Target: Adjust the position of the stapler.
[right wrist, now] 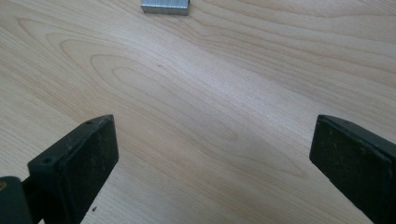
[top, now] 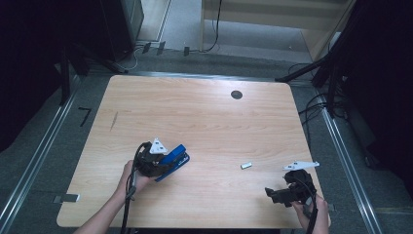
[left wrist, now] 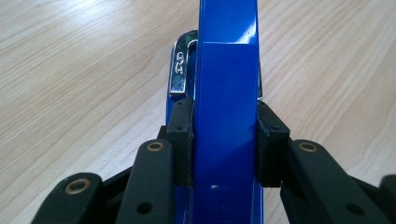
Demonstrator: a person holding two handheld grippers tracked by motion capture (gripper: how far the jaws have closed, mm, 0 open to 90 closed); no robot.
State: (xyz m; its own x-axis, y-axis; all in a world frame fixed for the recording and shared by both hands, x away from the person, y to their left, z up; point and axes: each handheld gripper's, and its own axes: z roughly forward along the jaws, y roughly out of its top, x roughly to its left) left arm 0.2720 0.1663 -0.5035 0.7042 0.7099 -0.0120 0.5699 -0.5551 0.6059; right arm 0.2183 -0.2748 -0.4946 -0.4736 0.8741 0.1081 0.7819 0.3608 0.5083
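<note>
On the wooden table (top: 204,117) at the front left, a blue stapler (top: 179,156) lies with my left gripper (top: 169,162) shut on it. In the left gripper view the black pads (left wrist: 181,135) press both sides of the stapler's blue top (left wrist: 226,84), and its chrome front (left wrist: 180,65) shows beyond them. A small silver block of staples (top: 246,165) lies on the wood right of centre. At the front right my right gripper (top: 272,195) stands open, just short of that block (right wrist: 166,6), with bare wood between its jaws (right wrist: 215,154).
A dark round grommet (top: 236,94) sits near the table's far edge. A thin dark mark (top: 114,121) is on the left part of the top. Cables and metal floor rails (top: 336,141) run beside the table.
</note>
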